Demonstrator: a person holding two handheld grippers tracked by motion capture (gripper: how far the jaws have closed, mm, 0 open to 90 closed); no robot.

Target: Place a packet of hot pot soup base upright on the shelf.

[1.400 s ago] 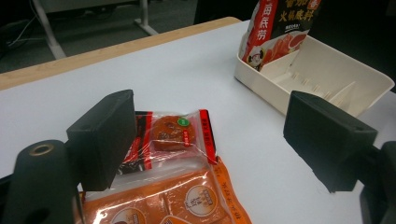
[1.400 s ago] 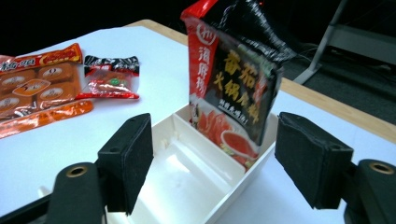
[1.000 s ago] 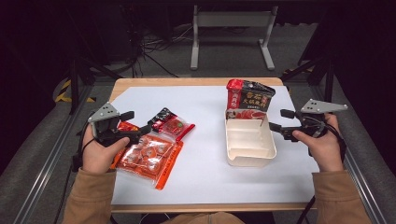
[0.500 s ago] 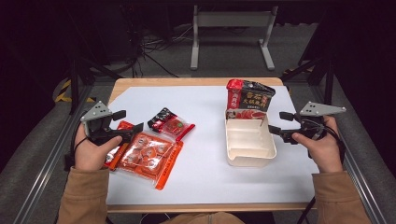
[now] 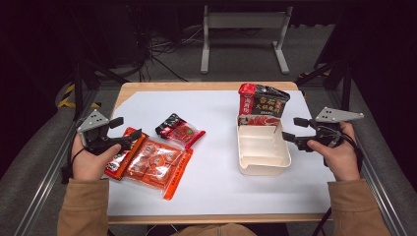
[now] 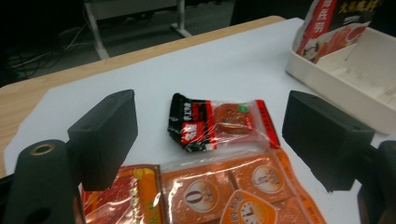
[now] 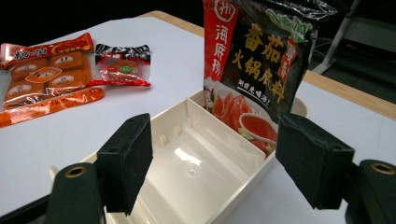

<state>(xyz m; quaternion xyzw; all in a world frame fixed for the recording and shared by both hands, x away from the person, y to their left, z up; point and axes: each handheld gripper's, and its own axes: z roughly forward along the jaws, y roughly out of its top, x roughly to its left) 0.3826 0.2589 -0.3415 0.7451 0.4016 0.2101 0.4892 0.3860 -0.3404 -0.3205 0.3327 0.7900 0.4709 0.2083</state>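
Surveying: a wooden table (image 5: 147, 87) covered by a white sheet (image 5: 216, 172), seen from the high view, with the person's sleeves entering from the bottom.
Left gripper (image 5: 129, 132): jaws stood wide apart with nothing between the pads; they had just closed slightly. It hovered over the left end of the packets, held in the person's left hand (image 5: 88, 160).
Left gripper view: the jaws framed the small black-and-red clear-wrapped sachet (image 6: 219, 123), which lay flat on the sheet beyond them, not touched.
Large packet: an orange clear-film packet of round-labelled pieces (image 5: 155, 162) lay flat just in front of the left gripper, its edge touching or overlapping a narrow red-and-orange packet (image 5: 118, 160) under the left hand.
Small sachet: also noted in the high view (image 5: 179, 131), just beyond the orange packet, toward the table's middle.
Right gripper (image 5: 289, 130): released, jaws wide with nothing pressed between them, held level by the right hand (image 5: 337, 155) just right of the tray.
Tray: a cream plastic tray with dividers (image 5: 263, 167) sat right of centre on the sheet; its near compartments looked bare.
Pouch: a red-and-black printed foil pouch (image 5: 262, 104) stood upright in the tray's far compartment, leaning slightly.
Right gripper view: the pouch (image 7: 261, 60) rose between the jaws, beyond them, apart from both pads.
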